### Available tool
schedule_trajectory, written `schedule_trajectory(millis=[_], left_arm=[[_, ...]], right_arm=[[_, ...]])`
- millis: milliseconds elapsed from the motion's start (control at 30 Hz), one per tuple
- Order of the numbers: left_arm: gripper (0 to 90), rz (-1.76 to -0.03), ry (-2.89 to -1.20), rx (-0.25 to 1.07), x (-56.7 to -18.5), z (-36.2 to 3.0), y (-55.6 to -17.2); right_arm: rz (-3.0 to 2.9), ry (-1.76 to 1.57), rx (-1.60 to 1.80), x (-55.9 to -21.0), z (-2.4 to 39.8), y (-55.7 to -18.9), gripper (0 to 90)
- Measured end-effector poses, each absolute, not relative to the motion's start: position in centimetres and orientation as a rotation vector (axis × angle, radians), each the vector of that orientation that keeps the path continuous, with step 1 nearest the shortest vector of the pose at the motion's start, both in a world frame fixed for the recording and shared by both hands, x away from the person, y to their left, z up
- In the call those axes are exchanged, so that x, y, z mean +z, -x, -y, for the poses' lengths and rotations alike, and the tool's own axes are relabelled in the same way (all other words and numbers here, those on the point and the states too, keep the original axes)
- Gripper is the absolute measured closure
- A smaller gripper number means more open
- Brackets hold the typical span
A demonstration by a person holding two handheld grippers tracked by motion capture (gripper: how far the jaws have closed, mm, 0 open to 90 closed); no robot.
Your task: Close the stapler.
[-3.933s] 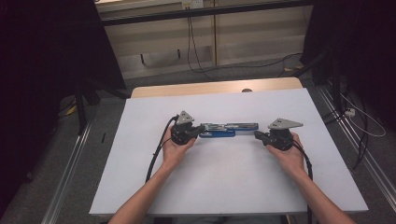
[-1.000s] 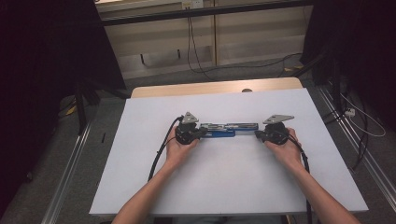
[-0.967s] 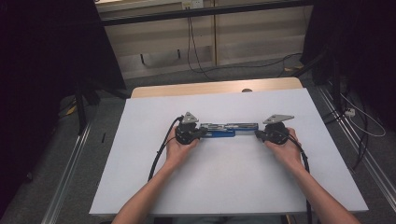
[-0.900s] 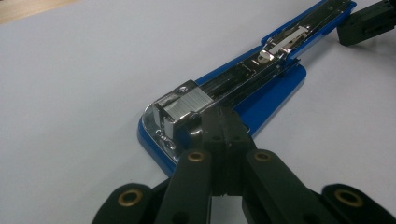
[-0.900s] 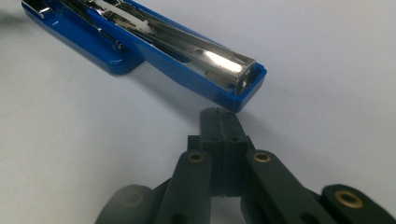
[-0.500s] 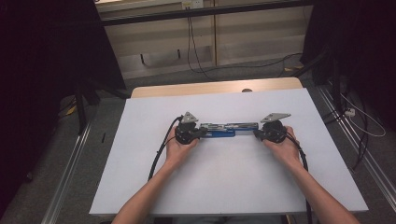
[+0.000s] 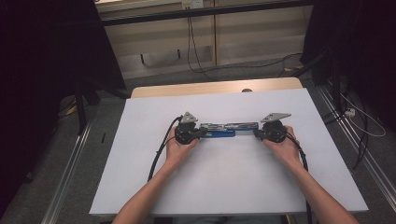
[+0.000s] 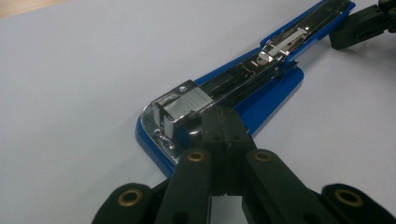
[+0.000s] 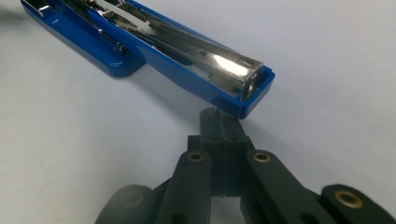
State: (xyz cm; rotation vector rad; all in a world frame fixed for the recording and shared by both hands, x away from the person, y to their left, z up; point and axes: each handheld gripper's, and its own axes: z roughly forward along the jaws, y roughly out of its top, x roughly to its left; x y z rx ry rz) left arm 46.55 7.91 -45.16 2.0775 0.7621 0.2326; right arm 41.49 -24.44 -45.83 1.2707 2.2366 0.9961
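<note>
Both grippers, left (image 8: 223, 128) & right (image 9: 223, 122), clenched empty, tips at either end of splayed-open blue stapler (image 7: 223, 129) on white sheet (image 7: 233, 182); prob. next: fold it shut w/ steady push.

- Left claw (image 7: 201, 134) sits at about nine o'clock from the right one, jaws pressed together and pointing toward three o'clock.
- Right claw (image 7: 257, 133) mirrors it, jaws together, pointing toward nine o'clock.
- Left hand (image 7: 180, 148) wraps its claw's body from the six o'clock side; right hand (image 7: 283, 145) likewise.
- Both forearms come in from six o'clock, angled inward.
</note>
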Motion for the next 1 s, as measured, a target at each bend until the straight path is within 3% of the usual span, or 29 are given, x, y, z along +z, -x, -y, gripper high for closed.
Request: schedule_trajectory(millis=[1000], left_arm=[[90.0,-0.769,-2.071,0.236,-45.20,-7.83,-46.42]], right_arm=[[-2.181,-1.297,1.086,-45.73,24.00,-41.41,90.0]])
